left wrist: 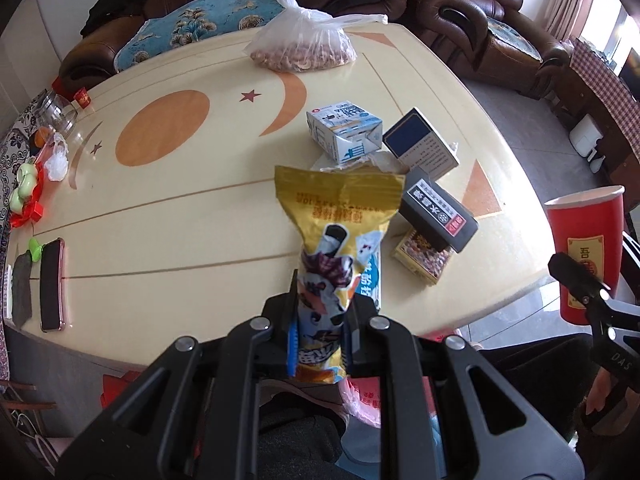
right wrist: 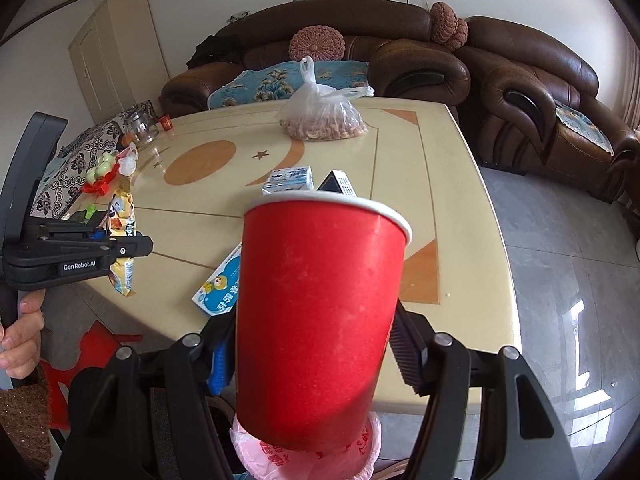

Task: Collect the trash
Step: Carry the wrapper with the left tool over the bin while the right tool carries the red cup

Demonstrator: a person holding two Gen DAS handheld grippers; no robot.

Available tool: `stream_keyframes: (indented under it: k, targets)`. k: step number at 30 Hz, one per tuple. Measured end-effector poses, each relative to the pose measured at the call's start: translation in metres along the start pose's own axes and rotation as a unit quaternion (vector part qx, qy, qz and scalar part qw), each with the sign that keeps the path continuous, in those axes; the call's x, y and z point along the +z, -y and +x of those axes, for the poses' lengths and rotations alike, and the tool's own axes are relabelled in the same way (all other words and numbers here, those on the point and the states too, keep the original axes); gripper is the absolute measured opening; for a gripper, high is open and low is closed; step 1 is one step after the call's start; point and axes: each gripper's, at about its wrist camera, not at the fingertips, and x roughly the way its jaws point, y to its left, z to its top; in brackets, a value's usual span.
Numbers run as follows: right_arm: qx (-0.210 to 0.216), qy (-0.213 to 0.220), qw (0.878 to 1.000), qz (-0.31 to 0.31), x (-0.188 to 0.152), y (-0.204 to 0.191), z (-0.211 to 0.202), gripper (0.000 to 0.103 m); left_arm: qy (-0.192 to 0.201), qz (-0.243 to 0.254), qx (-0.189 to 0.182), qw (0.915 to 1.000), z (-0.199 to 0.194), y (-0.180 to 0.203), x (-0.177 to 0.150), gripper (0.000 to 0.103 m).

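Observation:
My left gripper (left wrist: 320,320) is shut on a yellow and blue snack wrapper (left wrist: 340,220), held upright above the table's near edge; the wrapper also shows in the right wrist view (right wrist: 122,236). My right gripper (right wrist: 316,344) is shut on a red paper cup (right wrist: 320,312), upright, over a bin lined with a pink bag (right wrist: 304,456). The cup shows at the right in the left wrist view (left wrist: 586,256). On the table lie a milk carton (left wrist: 344,128), a blue and white box (left wrist: 420,146), a dark box (left wrist: 438,214) and a small yellow box (left wrist: 422,258).
The cream table (left wrist: 180,200) carries a plastic bag of nuts (left wrist: 304,46) at the far side, a phone (left wrist: 52,284), a glass jar (left wrist: 58,112) and small toys (left wrist: 24,192) at the left. A blue and white packet (right wrist: 220,284) lies near the front edge. Brown sofas (right wrist: 520,80) stand behind.

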Motion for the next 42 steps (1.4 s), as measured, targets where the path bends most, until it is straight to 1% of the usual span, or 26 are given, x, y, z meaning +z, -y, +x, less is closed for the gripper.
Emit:
stream_keyframes:
  k: [7,12,19,24,36,42]
  targets:
    - [0.002,0.012,1.0,-0.011,-0.015,-0.015,-0.032,0.062,0.015,0.024,-0.004,0.9996,-0.022,0.022,-0.028,0.016]
    - [0.002,0.017,1.0,-0.013,-0.026,-0.021,-0.049,0.062,0.018,0.044,-0.008,0.9988,-0.03,0.039,-0.046,0.016]
    - [0.001,0.01,1.0,-0.008,-0.045,-0.022,-0.061,0.062,0.002,0.056,-0.023,0.9982,-0.025,0.057,-0.07,0.016]
    - [0.002,0.0,1.0,-0.002,-0.061,-0.022,-0.063,0.062,-0.007,0.068,-0.032,0.9972,-0.021,0.069,-0.085,0.016]
    - [-0.003,-0.023,1.0,-0.005,-0.089,-0.03,-0.06,0.062,-0.01,0.093,-0.037,0.9949,-0.018,0.085,-0.113,0.016]
    - [-0.001,-0.039,0.999,-0.002,-0.105,-0.03,-0.052,0.062,-0.025,0.095,-0.043,0.9942,-0.007,0.089,-0.128,0.016]
